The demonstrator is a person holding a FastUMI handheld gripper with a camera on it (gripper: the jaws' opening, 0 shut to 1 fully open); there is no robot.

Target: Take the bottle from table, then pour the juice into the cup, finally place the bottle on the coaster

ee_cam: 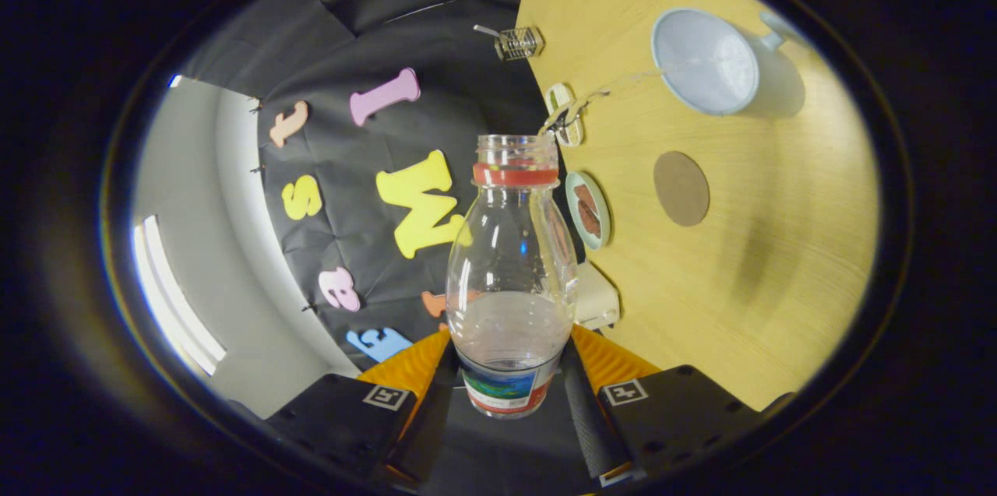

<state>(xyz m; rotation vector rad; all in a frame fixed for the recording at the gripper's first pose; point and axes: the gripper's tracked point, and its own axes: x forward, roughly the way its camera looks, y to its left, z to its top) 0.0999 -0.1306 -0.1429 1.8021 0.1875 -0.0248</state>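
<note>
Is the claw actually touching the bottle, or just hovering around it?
Touching. In the gripper view the claw has one finger pressed against each side of the bottle near its labelled base, with no gap on either side.

The gripper clamped both fingers on the base of an uncapped clear plastic bottle at lower centre. A thin stream ran to the pale blue cup upper right; a round brown coaster lay on the wooden table.

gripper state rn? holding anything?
Gripper: shut on the bottle, one finger on each side of its lower body; bottle is uncapped and tipped toward the cup.
</note>
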